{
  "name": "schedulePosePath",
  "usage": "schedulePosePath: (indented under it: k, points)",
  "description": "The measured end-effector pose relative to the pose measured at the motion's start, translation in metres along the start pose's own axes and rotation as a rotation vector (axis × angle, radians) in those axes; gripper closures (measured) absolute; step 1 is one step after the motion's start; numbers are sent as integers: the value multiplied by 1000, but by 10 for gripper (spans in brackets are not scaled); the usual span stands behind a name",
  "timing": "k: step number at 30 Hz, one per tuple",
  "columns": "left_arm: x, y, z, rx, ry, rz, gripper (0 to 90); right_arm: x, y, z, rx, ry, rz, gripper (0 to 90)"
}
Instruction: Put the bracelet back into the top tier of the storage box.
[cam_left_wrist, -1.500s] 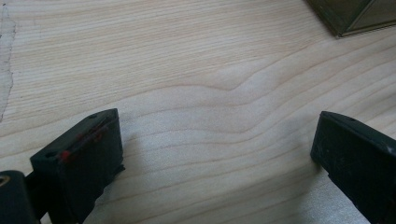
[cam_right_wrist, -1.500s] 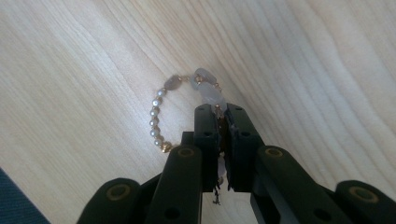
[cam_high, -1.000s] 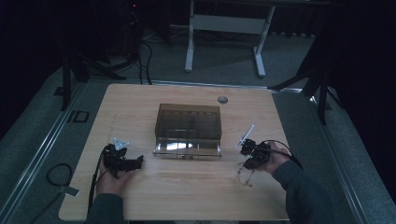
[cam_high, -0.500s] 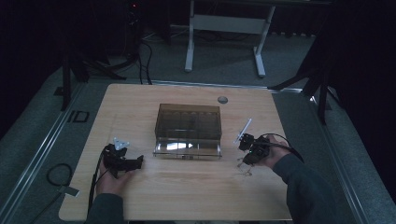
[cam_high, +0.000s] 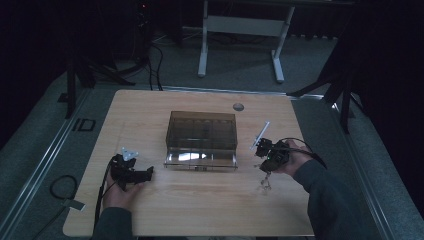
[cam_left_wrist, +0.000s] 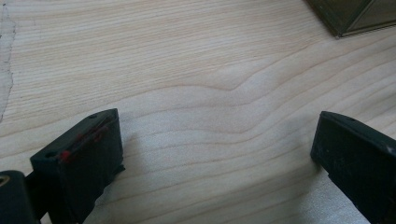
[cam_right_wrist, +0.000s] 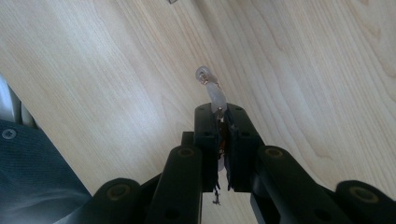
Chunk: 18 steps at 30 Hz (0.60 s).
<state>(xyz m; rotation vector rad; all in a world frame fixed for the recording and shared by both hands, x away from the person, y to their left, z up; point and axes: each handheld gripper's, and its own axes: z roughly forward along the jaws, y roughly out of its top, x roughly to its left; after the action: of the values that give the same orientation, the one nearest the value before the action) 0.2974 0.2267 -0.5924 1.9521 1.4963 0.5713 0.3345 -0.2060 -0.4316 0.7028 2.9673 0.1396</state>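
Note:
My right gripper (cam_right_wrist: 219, 109) is shut on a small clear bulb (cam_right_wrist: 205, 75) with a bent clear stem and thin wire leads. The bulb sticks out past the jaw tips above the wooden table (cam_right_wrist: 116, 60). In the high view the right gripper (cam_high: 265, 169) hangs right of a smoky transparent box (cam_high: 202, 131), and the small wiry piece (cam_high: 263, 182) dangles under it. My left gripper (cam_high: 142, 175) rests on the table left of the box. Its jaws stand wide open (cam_left_wrist: 215, 135) over bare wood, and a corner of the box (cam_left_wrist: 355, 16) is at the top right.
A small grey round disc (cam_high: 238, 106) lies near the table's far edge. Behind the table stands a white metal frame (cam_high: 240, 25) on the floor. A cable loop (cam_high: 62, 187) lies on the floor at the left.
The right gripper has risen and drifted away from the person, carrying the small bulb piece off the table. The left gripper has stayed put.

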Motion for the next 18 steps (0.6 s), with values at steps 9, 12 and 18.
schedulePosePath:
  k: [9,12,18]
  points:
    - [0,0,0,2,-1,0,23,-1,7,-13,-17,-16,-14,847]
    - [0,0,0,2,-1,0,23,0,9,-17,-20,-16,-16,847]
    - [0,0,0,4,-1,2,22,0,16,-29,-22,-29,-36,847]
